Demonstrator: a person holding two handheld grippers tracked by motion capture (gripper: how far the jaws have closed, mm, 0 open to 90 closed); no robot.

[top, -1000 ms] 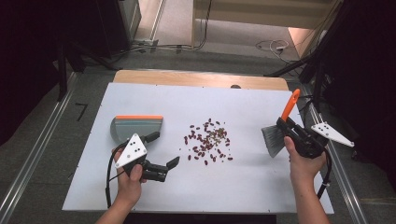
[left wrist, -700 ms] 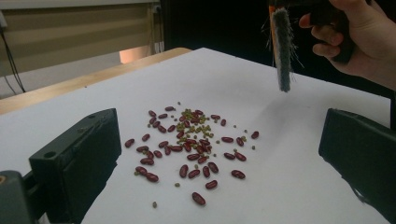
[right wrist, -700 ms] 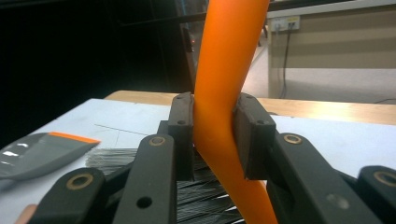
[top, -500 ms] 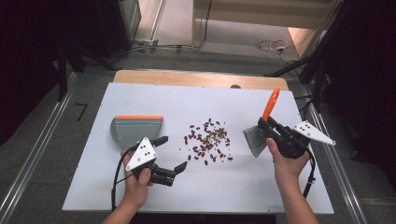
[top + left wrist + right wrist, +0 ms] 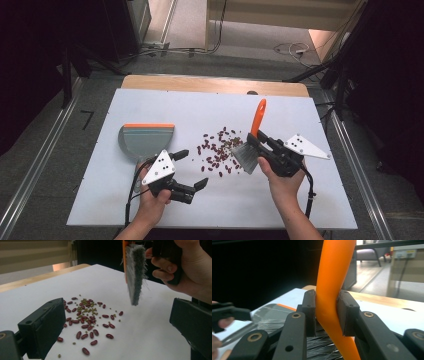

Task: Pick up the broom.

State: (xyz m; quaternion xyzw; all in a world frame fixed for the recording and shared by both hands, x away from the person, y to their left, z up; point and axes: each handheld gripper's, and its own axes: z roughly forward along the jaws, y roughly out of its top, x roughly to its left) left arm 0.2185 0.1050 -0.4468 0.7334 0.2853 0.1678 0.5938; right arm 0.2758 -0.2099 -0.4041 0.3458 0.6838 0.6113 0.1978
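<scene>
Since the earlier frame, the right claw (image 5: 260, 145) carried the brush (image 5: 248, 150) leftward to the beans (image 5: 217, 150), clamping its orange handle so the bristles hang ready to sweep. Left claw (image 5: 192, 169), open and empty, waits beside the dustpan (image 5: 145, 140) on the table (image 5: 300, 200).

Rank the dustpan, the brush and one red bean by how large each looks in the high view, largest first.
1. Dustpan, the widest of the three.
2. Brush, long with its orange handle but narrower; it is lifted nearer the camera, so the gap is unsure.
3. Red bean, by far the smallest.
</scene>
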